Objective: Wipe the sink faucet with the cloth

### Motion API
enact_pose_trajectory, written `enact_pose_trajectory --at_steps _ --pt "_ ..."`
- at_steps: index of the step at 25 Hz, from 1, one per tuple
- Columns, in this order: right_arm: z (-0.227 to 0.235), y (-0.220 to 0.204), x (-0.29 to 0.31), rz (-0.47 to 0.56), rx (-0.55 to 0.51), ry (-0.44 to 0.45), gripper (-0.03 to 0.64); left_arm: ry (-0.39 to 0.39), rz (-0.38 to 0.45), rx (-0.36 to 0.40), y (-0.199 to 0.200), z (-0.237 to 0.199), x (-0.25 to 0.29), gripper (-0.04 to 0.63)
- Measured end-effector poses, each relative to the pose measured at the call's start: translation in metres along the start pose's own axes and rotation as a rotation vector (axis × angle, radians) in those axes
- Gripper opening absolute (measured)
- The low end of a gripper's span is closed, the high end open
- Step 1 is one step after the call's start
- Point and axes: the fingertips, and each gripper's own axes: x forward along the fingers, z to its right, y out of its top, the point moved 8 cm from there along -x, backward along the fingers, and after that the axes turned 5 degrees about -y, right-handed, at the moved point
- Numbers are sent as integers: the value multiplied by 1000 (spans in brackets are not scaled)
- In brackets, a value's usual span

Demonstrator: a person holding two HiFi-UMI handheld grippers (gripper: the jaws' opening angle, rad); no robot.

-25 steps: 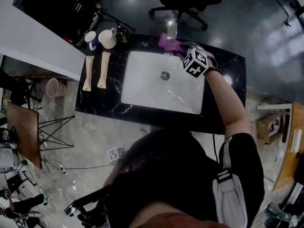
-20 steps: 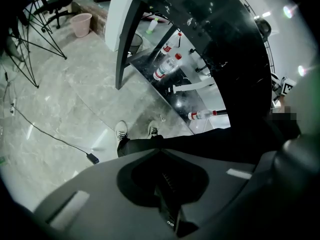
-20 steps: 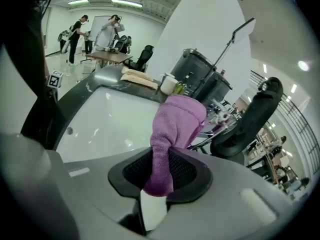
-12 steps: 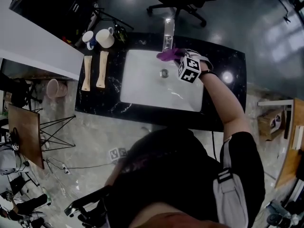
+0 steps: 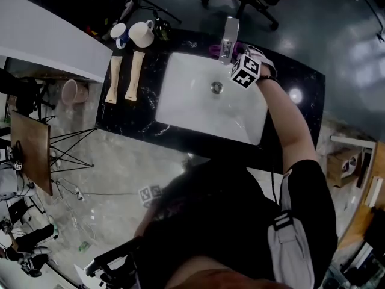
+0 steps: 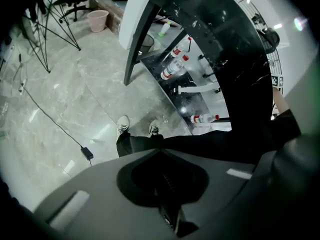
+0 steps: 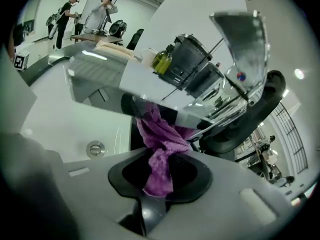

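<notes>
Head view, looking steeply down: a white sink (image 5: 180, 101) is set in a black counter (image 5: 129, 122), with the drain (image 5: 216, 87) near the basin's far edge and the faucet (image 5: 228, 36) standing at the middle of the far rim. The right hand (image 5: 260, 58) reaches over the basin's right far corner and carries the right gripper (image 7: 157, 186), whose marker cube (image 5: 245, 71) sits just beside the faucet. Right gripper view: the jaws are clamped on a purple cloth (image 7: 159, 144); the cloth rises from between them and its upper folds touch the underside of the faucet's flat chrome spout, close to the dark neck. In the head view only small purple edges of the cloth show at the foot of the faucet. At the counter's left end stand two mugs (image 5: 143, 35), and just in front of them two wooden pieces (image 5: 133, 76) lie side by side. Left gripper view: the left gripper (image 6: 167, 209) points down at a pale floor (image 6: 65, 99), well apart from the sink, above the person's shoes (image 6: 123, 124); its jaws appear to be together with nothing between them, though they are dark and hard to read. Bottles (image 6: 172, 66) stand on a shelf under the counter.
</notes>
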Motion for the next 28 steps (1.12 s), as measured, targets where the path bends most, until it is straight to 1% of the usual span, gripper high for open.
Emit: enact_pose_trajectory --at_steps 3,5,9,11,13,14,15,16,17,18,19,20,21,22,23,26,28 --pt "-7 -6 14 -29 1 37 94 1 24 -36 -1 -4 -1 -8" --pt "-7 -7 17 -34 1 51 94 3 26 -40 0 -4 -3 -8" --pt "-9 -4 13 -48 -1 52 95 2 24 -8 10 -5 -11 -8" --pt "-8 -5 8 -54 52 49 95 3 13 22 17 -7 -13 -8" --pt "-4 -12 0 -64 155 33 95 2 0 48 25 -6 -13 -8" --pt "-1 -20 -6 -74 228 19 95 0 -7 60 28 -6 -13 -8" --pt "2 -31 -13 -82 327 7 95 -2 -13 73 32 -6 -13 -8" --pt "7 -44 -22 -83 455 -3 95 -5 -21 84 35 -7 -12 -8" --pt "14 -56 -32 -67 607 -10 95 -6 -28 94 37 -7 -12 -8" --pt "22 -66 -43 -26 764 -11 95 -5 -35 104 40 -8 -11 -8" --pt "31 -72 -54 41 907 0 95 -4 -41 112 42 -9 -11 -8" --pt "40 -74 -63 126 1024 23 95 -2 -46 119 44 -9 -10 -8" --pt "48 -71 -71 213 1110 53 95 -1 -51 125 46 -8 -9 -8" --pt "56 -66 -78 285 1161 81 95 1 -53 132 48 -7 -7 -8" --pt "64 -58 -83 335 1179 100 95 4 -54 142 51 -6 -6 -8" --pt "82 -32 -89 392 1142 140 95 9 -59 171 53 2 -4 -8" --pt "87 -15 -85 410 1116 187 97 9 -61 167 51 7 -5 -8"
